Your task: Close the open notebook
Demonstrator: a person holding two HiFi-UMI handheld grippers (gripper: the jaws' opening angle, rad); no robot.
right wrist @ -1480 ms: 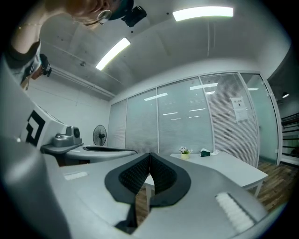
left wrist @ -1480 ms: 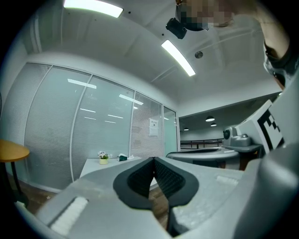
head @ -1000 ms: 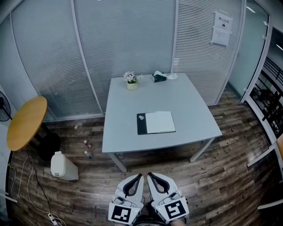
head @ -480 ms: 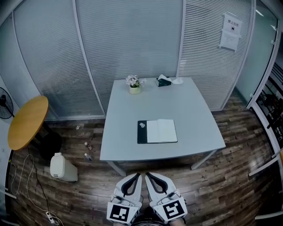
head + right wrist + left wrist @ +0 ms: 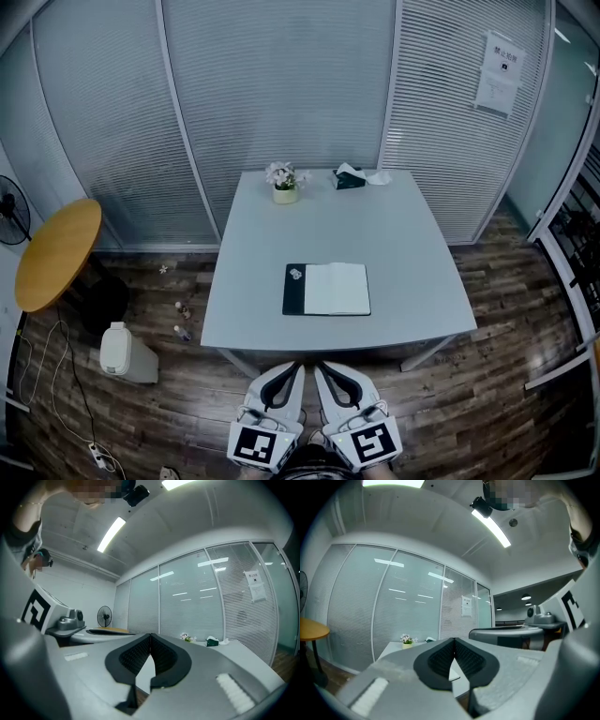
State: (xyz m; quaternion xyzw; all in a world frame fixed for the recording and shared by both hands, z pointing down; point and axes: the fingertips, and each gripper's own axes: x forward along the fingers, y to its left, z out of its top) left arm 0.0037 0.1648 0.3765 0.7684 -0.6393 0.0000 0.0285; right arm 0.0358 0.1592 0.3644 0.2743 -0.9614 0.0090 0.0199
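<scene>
Left gripper [image 5: 299, 367]: We found its jaws pressed together with nothing between them. It was held level, just beside its partner.
Right gripper [image 5: 318, 368]: We read its jaws as meeting at the tips, likewise empty.
Notebook [image 5: 336, 289]: It lay open and flat, ahead of both grippers and well apart from them, roughly in line with the gap between the pair. Its dark cover [image 5: 293, 291] lay toward the left gripper's side and its white pages toward the right gripper's side. A small pale mark sat on the cover, and we could not tell what it was.
Table [image 5: 234, 291]: Its near edge lay between the grippers and the notebook.
Flower pot [image 5: 283, 191] and tissue box [image 5: 349, 179]: These stood beyond the notebook at the far edge, clear of any path to it.
Step in hand: We judged this to be the approach. Neither gripper touched anything, and the notebook was not yet closed.
Next move: In our judgement, both grippers had to reach forward over the near edge. The left one, being nearer the cover, would need its tip worked under the cover's outer edge, or its jaws parted to pinch it. The cover could then be swung across onto the pages. The right gripper could steady the pages from its own side.
Caution: We expected a thin, flat cover to slide rather than lift if pushed sideways.
</scene>
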